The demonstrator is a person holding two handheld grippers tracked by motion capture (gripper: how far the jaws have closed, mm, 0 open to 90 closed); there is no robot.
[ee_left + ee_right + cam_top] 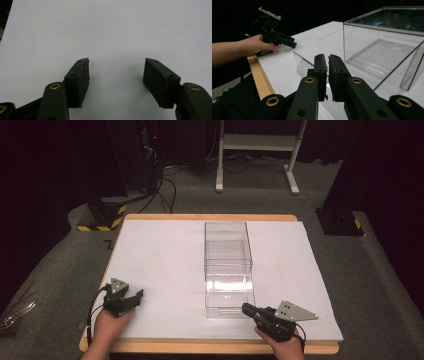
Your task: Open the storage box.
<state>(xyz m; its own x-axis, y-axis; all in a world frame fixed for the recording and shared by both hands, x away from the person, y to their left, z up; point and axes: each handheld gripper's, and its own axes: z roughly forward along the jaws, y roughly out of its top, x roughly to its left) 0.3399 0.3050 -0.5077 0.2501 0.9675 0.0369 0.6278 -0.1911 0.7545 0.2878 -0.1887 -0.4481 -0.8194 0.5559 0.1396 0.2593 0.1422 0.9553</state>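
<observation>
A clear plastic box [227, 251] sits in the middle of the bench [160, 255], its long side running from the far edge toward the near edge. A clear drawer [229, 296] stands pulled out of its near end, reaching most of the way to the near edge.

The right gripper [246, 308] is down by the near right corner of that drawer, just beside its front wall. In the right gripper view its jaws stand almost together with only a thin slit between them and nothing in it, and the curved front lip of the drawer [312, 56] lies right behind their tips. Whether they touch the plastic I can't tell.

The left gripper [136, 296] rests well off to the near left of the bench, on the bare white top, jaws spread wide and holding nothing [116, 72].

The risk I see is a one-sided push. The box looks light and nothing holds it down, so if the right gripper shoves the drawer at its corner, the drawer may skew and jam in its tracks, or the whole box may slide toward the far edge instead of closing. The see-through wall is also easy to misjudge, and narrow jaws could slip off that rounded lip.
</observation>
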